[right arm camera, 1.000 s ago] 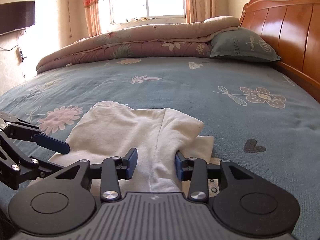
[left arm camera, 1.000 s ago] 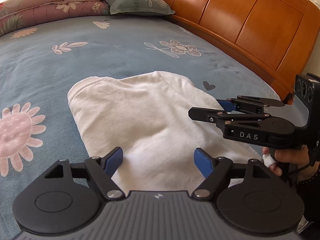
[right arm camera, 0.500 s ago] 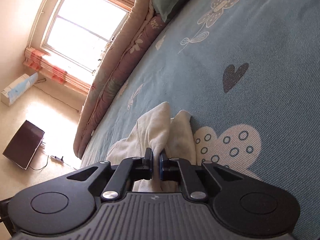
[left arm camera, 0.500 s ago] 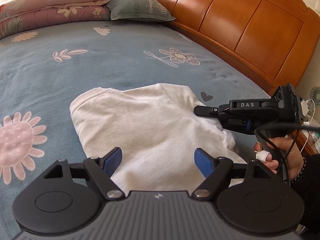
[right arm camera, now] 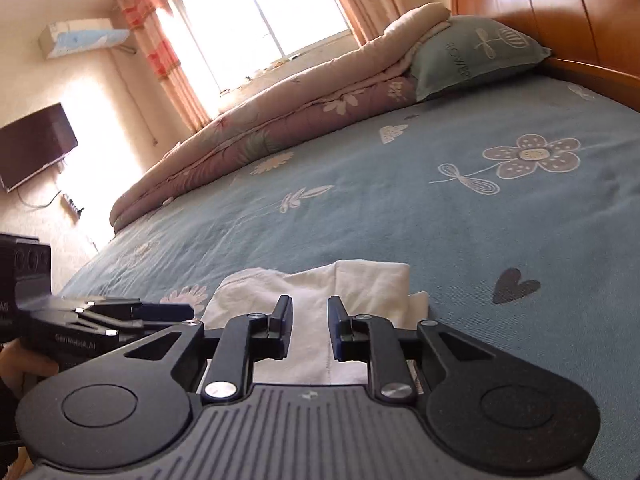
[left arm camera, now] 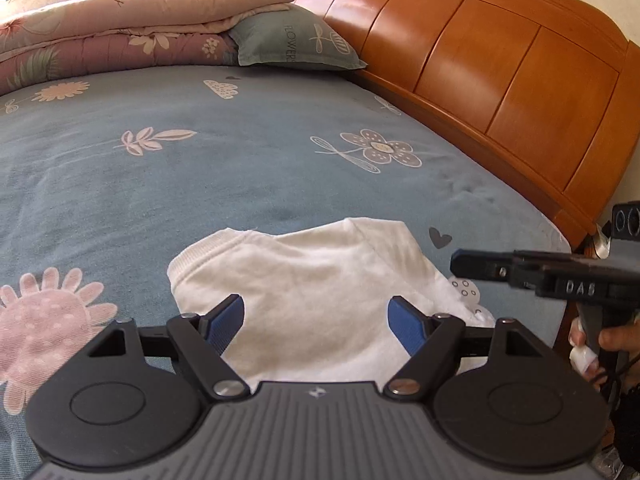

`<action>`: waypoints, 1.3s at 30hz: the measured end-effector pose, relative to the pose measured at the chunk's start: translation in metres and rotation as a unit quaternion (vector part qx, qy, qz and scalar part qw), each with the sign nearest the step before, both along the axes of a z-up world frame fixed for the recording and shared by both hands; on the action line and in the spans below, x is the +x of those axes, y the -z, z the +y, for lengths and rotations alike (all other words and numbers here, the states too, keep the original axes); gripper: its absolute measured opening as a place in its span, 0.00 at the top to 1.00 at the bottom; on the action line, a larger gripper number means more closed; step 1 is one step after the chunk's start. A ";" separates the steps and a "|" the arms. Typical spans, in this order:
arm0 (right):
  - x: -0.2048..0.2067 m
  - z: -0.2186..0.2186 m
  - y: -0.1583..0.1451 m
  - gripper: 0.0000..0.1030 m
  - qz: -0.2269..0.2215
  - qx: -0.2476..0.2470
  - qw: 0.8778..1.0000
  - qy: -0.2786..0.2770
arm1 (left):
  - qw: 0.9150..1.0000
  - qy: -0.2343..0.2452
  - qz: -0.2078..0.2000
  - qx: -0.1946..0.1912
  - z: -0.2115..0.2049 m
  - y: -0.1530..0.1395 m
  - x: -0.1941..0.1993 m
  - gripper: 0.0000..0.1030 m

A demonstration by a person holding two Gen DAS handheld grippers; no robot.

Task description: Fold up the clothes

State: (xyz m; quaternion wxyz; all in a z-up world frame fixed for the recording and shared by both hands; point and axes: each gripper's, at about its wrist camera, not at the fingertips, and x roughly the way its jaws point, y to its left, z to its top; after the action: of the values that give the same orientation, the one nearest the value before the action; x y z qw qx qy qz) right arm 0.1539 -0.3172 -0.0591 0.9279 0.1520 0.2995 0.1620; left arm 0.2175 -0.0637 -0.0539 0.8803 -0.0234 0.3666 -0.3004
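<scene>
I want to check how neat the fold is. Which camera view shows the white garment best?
The left wrist view: the white garment lies there nearly whole, with its ribbed edge and folded outline on the blue bedsheet. The right wrist view shows only its far end, low and flat, partly hidden behind that gripper's fingers.

Bright daylight glares through the window (right arm camera: 260,20); sharp frames, fisheye-bent edges.

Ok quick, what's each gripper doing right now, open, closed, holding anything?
Left gripper: open, holding nothing, above the white garment.
Right gripper: jaws just opened a little, pads apart, nothing held.
</scene>
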 end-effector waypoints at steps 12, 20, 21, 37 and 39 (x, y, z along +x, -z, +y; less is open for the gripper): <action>-0.040 0.009 0.032 0.80 0.033 -0.087 0.995 0.026 | 0.999 -0.001 -0.009 0.054 -0.035 0.036 0.049 0.24; -0.053 0.014 0.013 0.76 0.005 -0.078 0.996 0.032 | 0.997 0.050 -0.043 0.041 -0.029 -0.007 0.004 0.24; -0.056 0.018 0.009 0.74 -0.005 -0.081 0.996 0.021 | 0.997 0.060 -0.028 0.030 -0.025 -0.007 -0.005 0.24; -0.081 0.026 0.013 0.63 0.011 -0.121 0.993 0.013 | 0.993 0.094 0.062 -0.021 0.013 0.003 -0.097 0.23; -0.085 0.025 0.014 0.63 0.014 -0.117 0.993 0.014 | 0.989 0.106 0.100 -0.010 0.009 0.017 -0.104 0.23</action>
State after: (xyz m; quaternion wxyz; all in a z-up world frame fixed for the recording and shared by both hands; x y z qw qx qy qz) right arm 0.0687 -0.2922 -0.0736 0.9370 0.0488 0.3277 0.1110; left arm 0.1136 -0.0545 -0.0714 0.8022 -0.0230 0.4500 -0.3919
